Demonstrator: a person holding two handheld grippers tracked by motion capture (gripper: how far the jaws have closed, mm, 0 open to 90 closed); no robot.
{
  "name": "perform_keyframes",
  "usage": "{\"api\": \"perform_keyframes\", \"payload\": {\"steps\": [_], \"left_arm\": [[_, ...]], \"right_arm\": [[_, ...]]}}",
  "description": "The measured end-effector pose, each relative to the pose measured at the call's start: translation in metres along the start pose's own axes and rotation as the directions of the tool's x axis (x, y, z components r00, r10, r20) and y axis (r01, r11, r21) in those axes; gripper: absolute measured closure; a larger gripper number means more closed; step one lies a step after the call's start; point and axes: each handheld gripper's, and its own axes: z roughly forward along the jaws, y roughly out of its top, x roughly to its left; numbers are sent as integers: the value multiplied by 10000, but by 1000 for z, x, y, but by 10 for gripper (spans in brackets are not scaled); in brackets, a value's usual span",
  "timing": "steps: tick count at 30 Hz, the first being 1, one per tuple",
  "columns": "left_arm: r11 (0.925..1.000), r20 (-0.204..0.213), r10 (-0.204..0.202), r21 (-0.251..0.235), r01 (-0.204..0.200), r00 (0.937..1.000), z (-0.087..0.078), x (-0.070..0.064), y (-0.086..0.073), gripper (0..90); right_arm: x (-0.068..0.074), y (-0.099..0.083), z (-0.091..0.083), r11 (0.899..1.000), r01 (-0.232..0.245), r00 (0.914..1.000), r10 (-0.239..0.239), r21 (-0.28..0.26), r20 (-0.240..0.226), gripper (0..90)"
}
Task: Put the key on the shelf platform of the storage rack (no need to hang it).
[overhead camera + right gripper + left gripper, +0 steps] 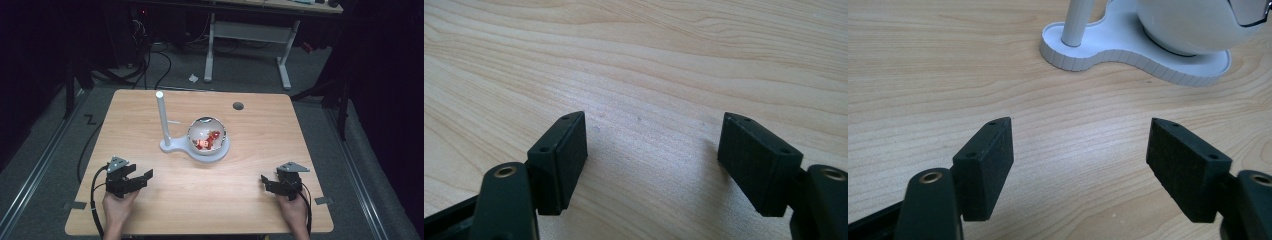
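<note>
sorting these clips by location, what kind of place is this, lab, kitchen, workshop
Most likely a lab or recording room, not a kitchen. A bare wooden table stands on grey carpet with cables trailing across the floor behind it and a white-legged desk beyond. The surroundings are dark, and on the table sits a white stand holding a globe.

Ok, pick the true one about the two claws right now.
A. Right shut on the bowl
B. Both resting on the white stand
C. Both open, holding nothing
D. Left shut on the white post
C: the left claw and the right claw both show jaws spread apart over bare table, nothing between them.
</note>
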Motion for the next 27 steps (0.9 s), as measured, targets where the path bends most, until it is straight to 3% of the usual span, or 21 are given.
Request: {"api": "perform_keyframes", "payload": {"steps": [7, 17, 27], "left_arm": [[10000, -228, 59, 76, -57, 9997, 7, -1, -5, 274], [9986, -567, 462, 285, -446, 9973, 16, -6, -9, 274], [9947, -967, 955, 470, -913, 9907, 22, -11, -11, 274]], "right_arm": [[0, 0, 0, 10000, -7, 10000, 7, 3, -2, 282], [0, 0, 0, 10000, -2, 10000, 2, 1, 1, 282], [0, 0, 0, 10000, -2, 10000, 2, 0, -1, 282]]}}
